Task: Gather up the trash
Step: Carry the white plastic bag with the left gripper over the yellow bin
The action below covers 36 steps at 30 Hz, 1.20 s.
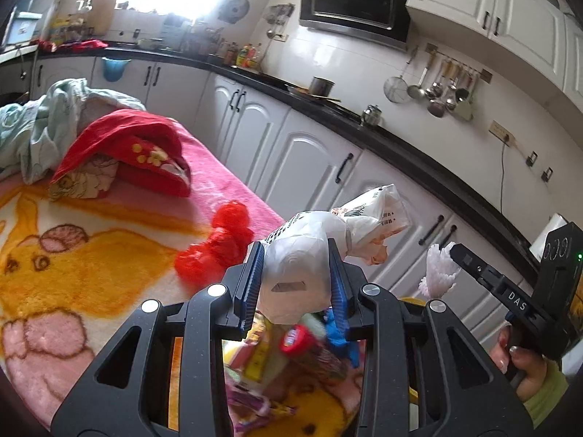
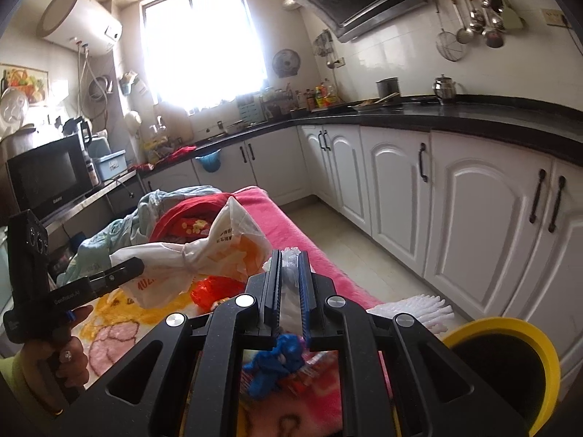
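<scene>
Kitchen with white cabinets [image 2: 470,196] and a black counter; in front, a tabletop under a pink-and-yellow plush blanket [image 1: 83,255] littered with scraps.

Left gripper [image 1: 297,284] – jaws clamped on a crumpled white plastic bag [image 1: 295,269], pads pressing both sides of its bunched body, printed end sticking up and to the right. Bag is lifted clear of the blanket. From the right wrist view the same bag [image 2: 204,255] hangs off the left tool, knotted in the middle.

Right gripper [image 2: 289,284] – jaws nearly fully closed on a thin strip of white foam netting [image 2: 289,273]; from the left view its frilly end [image 1: 439,273] pokes out past the jaw tips.

Yellow bin [image 2: 510,367] sits low right, rim just beside the right tool; more white foam [image 2: 419,309] lies near it.

Handling, my read: both pieces look very light, soft and crushable, nothing fragile. Bag film is slippery and billowy, so grip at the bunched waist or knot, not a loose flap. Foam net compresses to almost nothing, so pinch it deep.

Still on the blanket: red plastic bag [image 1: 215,247], blue scrap [image 2: 277,360], colourful wrappers [image 1: 288,357] – all light, pinch at a crease.
</scene>
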Each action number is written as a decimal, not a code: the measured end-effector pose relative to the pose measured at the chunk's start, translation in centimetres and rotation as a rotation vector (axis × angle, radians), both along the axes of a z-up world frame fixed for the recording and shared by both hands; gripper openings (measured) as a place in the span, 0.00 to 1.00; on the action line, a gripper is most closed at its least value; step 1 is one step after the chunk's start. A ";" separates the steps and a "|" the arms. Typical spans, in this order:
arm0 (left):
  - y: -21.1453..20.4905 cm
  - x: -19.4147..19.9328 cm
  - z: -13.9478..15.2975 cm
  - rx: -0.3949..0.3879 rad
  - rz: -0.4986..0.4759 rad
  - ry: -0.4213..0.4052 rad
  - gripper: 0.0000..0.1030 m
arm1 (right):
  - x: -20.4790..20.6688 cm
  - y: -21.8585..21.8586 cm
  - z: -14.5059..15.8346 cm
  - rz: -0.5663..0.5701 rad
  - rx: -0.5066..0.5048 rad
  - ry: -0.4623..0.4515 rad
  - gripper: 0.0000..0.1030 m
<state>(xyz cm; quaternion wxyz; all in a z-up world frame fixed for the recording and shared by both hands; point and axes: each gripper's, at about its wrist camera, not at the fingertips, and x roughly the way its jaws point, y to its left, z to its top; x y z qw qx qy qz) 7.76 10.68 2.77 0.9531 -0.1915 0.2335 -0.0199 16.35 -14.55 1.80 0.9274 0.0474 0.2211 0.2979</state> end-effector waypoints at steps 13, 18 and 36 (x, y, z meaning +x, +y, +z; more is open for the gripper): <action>-6.8 1.4 -1.2 0.066 -0.129 0.048 0.25 | -0.5 -7.7 -1.6 -0.108 0.046 0.070 0.09; -9.8 1.8 -2.0 0.099 -0.181 0.068 0.25 | -0.5 -10.5 -2.6 -0.144 0.072 0.100 0.09; -19.8 3.6 -6.8 0.265 -0.366 0.178 0.26 | 0.6 -19.4 -7.1 -0.282 0.273 0.269 0.09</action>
